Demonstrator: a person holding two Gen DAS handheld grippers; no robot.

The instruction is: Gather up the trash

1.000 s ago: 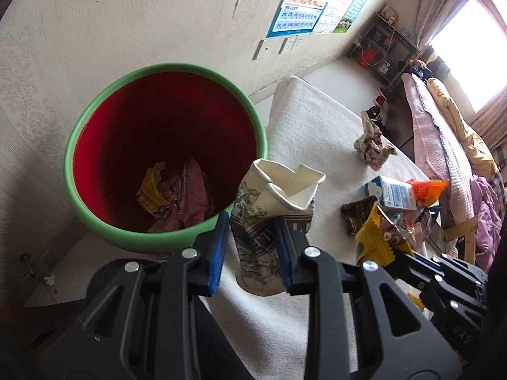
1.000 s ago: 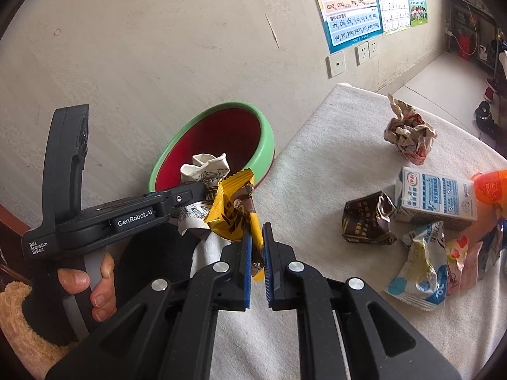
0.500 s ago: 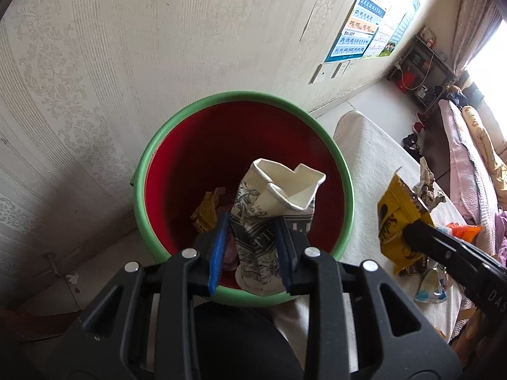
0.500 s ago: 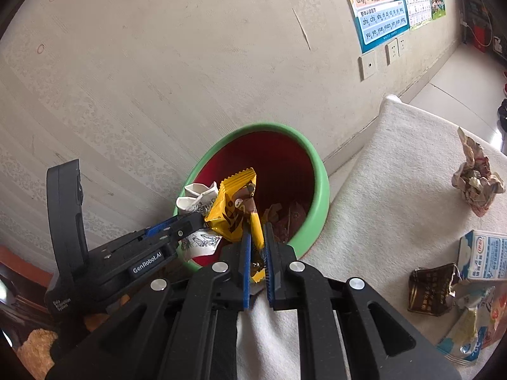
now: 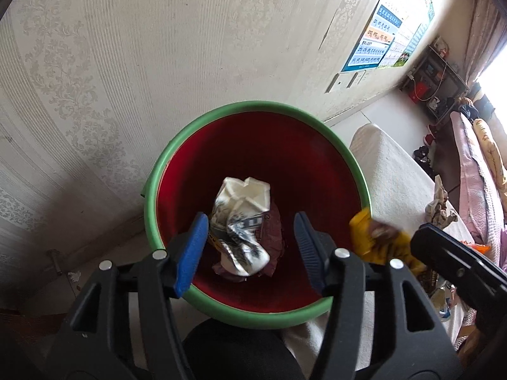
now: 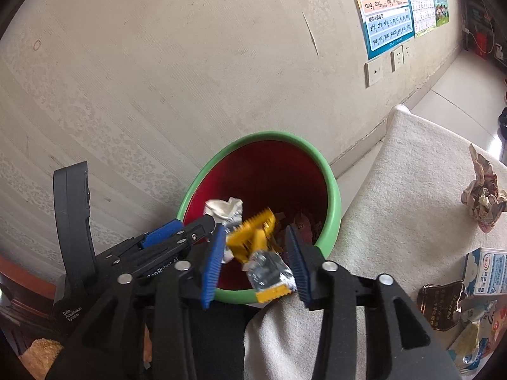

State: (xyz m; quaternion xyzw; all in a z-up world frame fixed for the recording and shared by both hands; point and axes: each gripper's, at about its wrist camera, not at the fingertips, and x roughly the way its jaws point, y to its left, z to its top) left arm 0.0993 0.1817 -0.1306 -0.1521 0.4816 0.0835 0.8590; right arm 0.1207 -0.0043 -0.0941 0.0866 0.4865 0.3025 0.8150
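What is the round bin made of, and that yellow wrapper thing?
The bin looks like smooth moulded plastic: glossy red inside, thick rolled green rim. The yellow wrapper seems thin foil-lined plastic film: silvery shiny inside, crinkled, zigzag-cut ends.

Pale patterned wallpaper (image 5: pixel 133 63) carries a blue chart poster (image 6: pixel 385 9) above wall sockets (image 6: pixel 374 71); daylight floods the far window (image 5: pixel 494 72).

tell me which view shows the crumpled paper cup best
The left wrist view: the crumpled paper cup shows whole, loose between the opening fingers over the red bin. The right wrist view shows only its white top, the rest hidden behind the yellow wrapper and gripper parts.
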